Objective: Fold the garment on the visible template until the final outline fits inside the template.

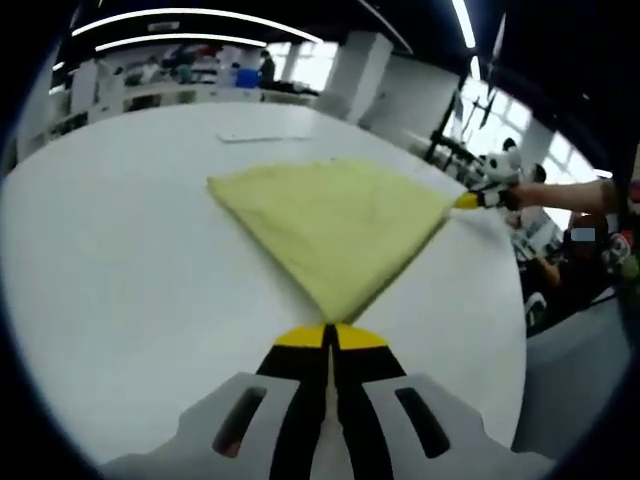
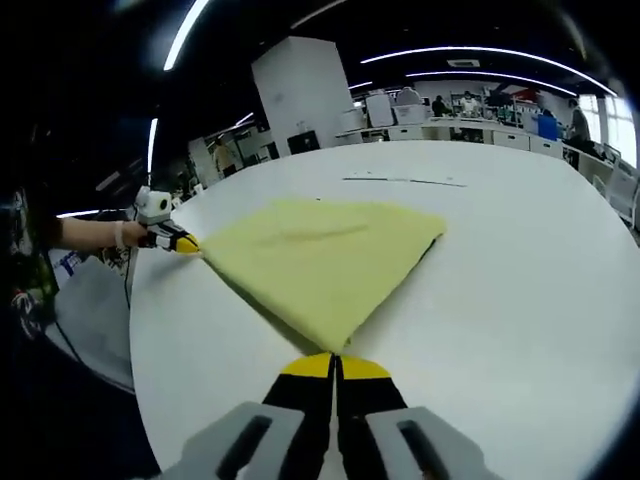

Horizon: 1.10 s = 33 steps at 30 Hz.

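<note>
We have both grippers pinched shut on near corners of the garment (image 1: 335, 225): the left gripper (image 1: 328, 337) grips one yellow corner, and the right gripper (image 2: 335, 365) grips the other, each showing small at the side in the other's view. Between them the cloth stretches taut and flat over the white table (image 1: 120, 270), its far edge lying well short of a thin line farther off that may be the template; we cannot tell. To fold well, we judge we should lift both corners together, keep even tension, carry them toward the far edge, and set them down aligned without wrinkles.
</note>
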Available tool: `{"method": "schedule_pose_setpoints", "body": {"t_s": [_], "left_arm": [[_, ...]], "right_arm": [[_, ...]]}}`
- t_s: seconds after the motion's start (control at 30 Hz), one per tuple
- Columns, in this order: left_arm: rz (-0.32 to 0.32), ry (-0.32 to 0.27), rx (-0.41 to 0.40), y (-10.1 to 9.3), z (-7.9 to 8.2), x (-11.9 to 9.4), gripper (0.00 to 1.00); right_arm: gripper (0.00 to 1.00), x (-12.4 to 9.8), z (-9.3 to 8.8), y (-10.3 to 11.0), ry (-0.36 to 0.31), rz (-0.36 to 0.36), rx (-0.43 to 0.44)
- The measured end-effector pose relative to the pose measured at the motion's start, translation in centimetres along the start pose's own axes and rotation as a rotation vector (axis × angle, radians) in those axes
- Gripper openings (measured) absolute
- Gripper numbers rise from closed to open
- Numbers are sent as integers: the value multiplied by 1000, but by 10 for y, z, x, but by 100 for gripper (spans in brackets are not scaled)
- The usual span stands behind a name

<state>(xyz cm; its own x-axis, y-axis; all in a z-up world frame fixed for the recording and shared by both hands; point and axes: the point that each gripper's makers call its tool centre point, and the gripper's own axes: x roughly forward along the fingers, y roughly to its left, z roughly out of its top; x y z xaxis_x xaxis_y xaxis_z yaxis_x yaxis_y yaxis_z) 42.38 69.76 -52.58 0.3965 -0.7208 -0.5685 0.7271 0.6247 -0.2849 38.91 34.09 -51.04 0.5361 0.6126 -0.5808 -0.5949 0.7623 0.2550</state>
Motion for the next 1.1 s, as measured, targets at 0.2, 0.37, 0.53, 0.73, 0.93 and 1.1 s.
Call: {"method": "schedule_pose_setpoints", "body": {"t_s": [0.2,0.37,0.53,0.73,0.93,1.1], "left_arm": [[-8,31,11,-15,-14,-9,0],[13,6,-35,-17,-11,-8,0],[1,-4,-9,-20,2,7,7],[-33,-9,-37,-24,9,20,0],[-41,-4,-46,-28,6,11,0],[-38,-20,-65,-34,-1,1,0]], "right_arm": [[0,-15,-12,7,9,11,-4],[0,-22,-22,4,3,-7,30],[0,-21,-21,4,-3,-16,30],[0,-21,-19,1,0,-20,23],[0,-23,-20,-1,3,-26,23],[0,-26,-25,6,6,-13,29]]}}
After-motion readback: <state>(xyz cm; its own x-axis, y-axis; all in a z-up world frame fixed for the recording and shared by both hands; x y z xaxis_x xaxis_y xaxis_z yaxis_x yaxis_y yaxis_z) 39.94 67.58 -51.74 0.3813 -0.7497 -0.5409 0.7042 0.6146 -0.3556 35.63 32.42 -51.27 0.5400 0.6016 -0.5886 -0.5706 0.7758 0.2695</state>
